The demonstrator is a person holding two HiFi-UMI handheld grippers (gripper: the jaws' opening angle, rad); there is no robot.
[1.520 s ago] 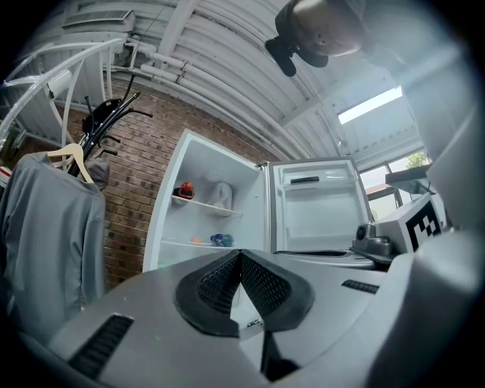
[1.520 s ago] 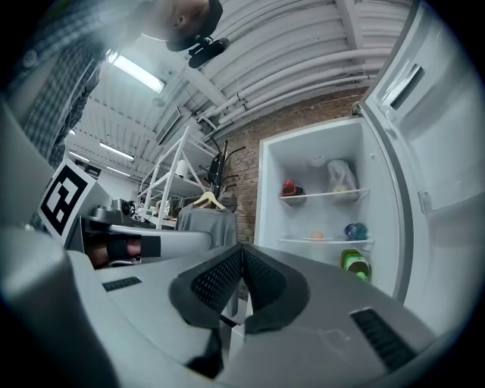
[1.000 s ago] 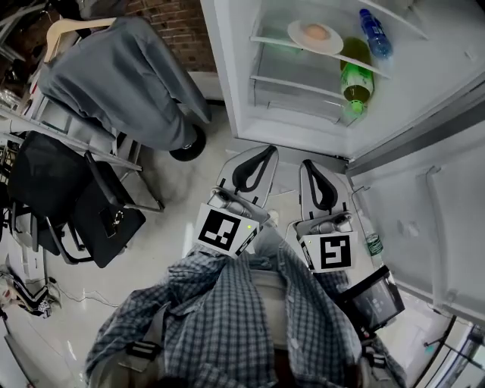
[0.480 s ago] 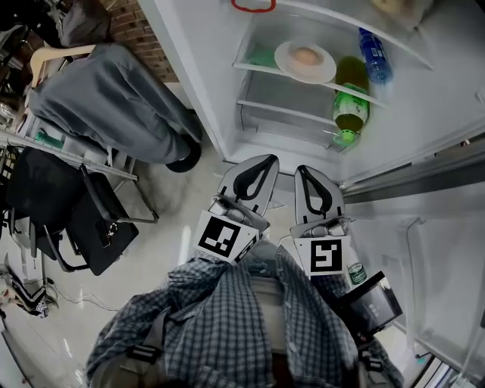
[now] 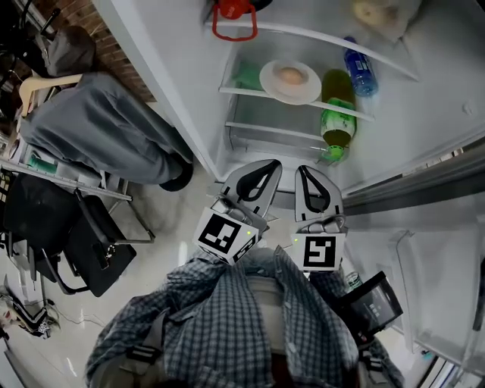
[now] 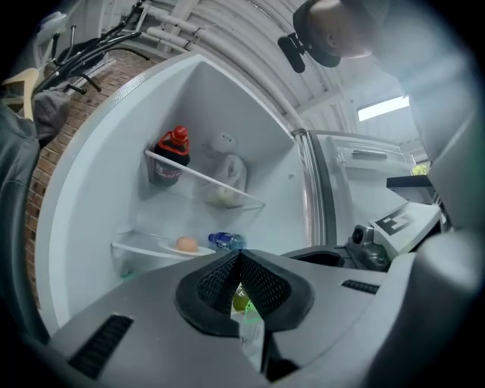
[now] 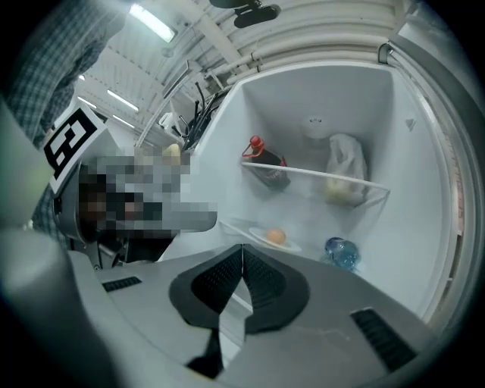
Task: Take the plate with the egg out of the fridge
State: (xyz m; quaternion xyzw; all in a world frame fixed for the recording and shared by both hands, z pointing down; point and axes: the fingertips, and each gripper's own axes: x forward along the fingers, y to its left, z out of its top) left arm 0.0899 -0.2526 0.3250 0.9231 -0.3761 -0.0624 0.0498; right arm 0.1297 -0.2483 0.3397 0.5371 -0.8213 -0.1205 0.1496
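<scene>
One plate, one egg – left gripper, right gripper, both closed

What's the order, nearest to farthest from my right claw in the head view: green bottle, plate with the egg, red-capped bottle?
1. Green bottle, just ahead of the right claw, slightly right.
2. Plate with the egg, deeper in, slightly left.
3. Red-capped bottle, highest up, farthest left.

On your left, a brick wall rises behind a grey cover draped over some furniture. Nearer you, a black chair stands on the pale, glossy floor. Strip lights glow on the ceiling overhead.
</scene>
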